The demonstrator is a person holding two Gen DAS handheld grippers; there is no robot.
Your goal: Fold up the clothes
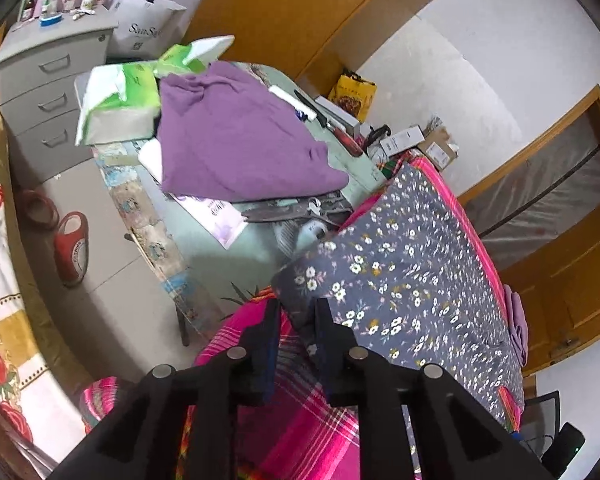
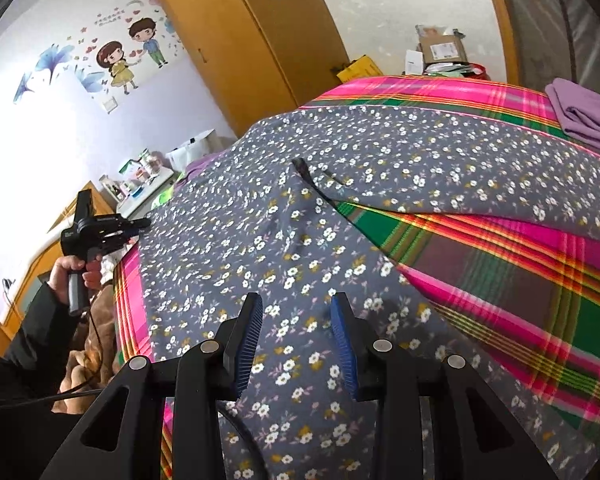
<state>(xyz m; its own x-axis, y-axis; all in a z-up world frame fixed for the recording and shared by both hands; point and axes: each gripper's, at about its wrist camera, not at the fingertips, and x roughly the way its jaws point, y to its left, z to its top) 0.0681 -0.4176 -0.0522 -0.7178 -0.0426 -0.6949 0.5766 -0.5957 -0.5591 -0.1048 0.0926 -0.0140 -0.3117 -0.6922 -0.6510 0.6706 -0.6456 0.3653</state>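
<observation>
bedroom setting, with a pink plaid bedspread (image 2: pixel 500 264) as the working surface. floral garment (image 2: pixel 300 240), grey-blue with small white flowers, lies spread over most of the bedspread; its hem reaches the near-left edge, and a split in the cloth leaves a wedge of plaid showing at the right. left gripper (image 1: pixel 296 312) stands at the garment's corner at the left edge of the bedspread, jaws narrowly parted with the cloth edge between the fingers (image 1: pixel 328 344); whether it is clamped cannot be told. right gripper (image 2: pixel 296 320) hovers over the garment near the front edge, jaws apart, nothing between them. folded purple cloth (image 2: pixel 588 116) sits at the far-right corner. purple garment (image 1: pixel 236 136) lies on a side table (image 1: pixel 204 240) beyond the left edge.
</observation>
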